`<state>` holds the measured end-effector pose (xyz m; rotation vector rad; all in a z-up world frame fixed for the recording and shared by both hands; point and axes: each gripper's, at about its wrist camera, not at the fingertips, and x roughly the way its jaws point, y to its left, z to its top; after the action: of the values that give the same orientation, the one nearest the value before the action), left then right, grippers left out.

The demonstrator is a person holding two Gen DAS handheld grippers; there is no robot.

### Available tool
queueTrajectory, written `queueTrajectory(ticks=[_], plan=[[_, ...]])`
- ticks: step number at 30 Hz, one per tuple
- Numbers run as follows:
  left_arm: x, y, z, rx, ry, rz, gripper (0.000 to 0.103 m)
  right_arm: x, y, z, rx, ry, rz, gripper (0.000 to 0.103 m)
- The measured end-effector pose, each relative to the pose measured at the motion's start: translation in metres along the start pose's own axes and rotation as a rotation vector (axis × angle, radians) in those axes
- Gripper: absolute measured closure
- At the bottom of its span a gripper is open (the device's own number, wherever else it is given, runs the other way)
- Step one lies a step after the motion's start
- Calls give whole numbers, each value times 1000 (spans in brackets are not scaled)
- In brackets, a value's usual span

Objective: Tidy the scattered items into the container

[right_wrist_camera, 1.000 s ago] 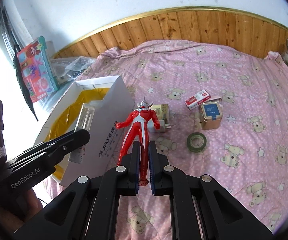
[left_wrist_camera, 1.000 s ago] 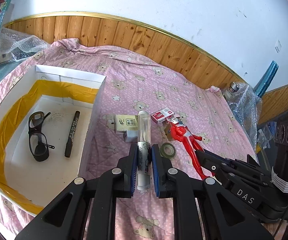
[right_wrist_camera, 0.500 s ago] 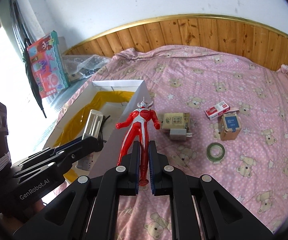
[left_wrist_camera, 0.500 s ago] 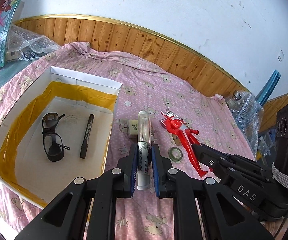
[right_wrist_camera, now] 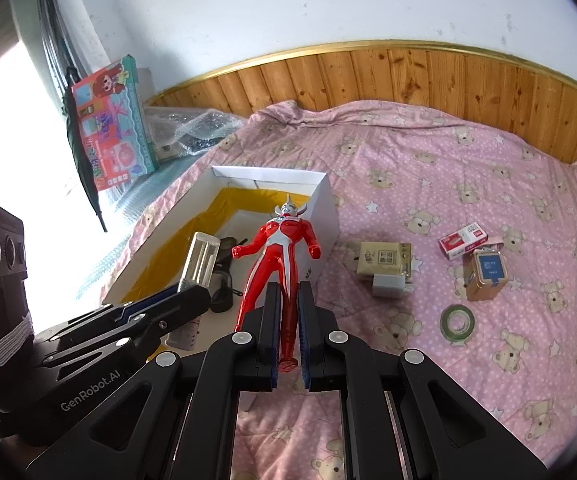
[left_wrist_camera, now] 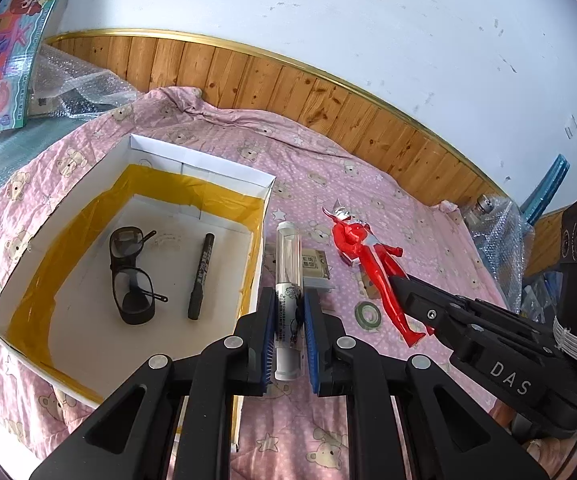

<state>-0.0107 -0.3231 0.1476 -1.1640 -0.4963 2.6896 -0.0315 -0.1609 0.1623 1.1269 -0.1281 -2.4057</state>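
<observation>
Tube [left_wrist_camera: 287, 276] between left tool [left_wrist_camera: 288, 332] fingers

We've got both grippers, left [left_wrist_camera: 289, 322] and right [right_wrist_camera: 287, 326], side by side, fingers clamped, probably angled downward.

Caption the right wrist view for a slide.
Right hand-held gripper carries a red-and-silver toy figure toward the white, yellow-lined cardboard box on the pink bedsheet.

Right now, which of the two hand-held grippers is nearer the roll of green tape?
Right. The right hand-held gripper, holding the red figure, is just left of the green tape roll; the left hand-held gripper, holding the clear tube, is further left by the box.
</observation>
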Motion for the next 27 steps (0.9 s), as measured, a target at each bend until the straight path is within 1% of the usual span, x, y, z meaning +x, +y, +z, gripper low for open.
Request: queueTrajectory(ticks=[18, 27], plan=[[-14, 31, 9, -44, -24, 35, 88, 9, 37, 18, -64, -2, 50, 94], [-20, 55, 11, -82, -29, 69, 88, 23, 59, 26, -103, 15, 82, 94]])
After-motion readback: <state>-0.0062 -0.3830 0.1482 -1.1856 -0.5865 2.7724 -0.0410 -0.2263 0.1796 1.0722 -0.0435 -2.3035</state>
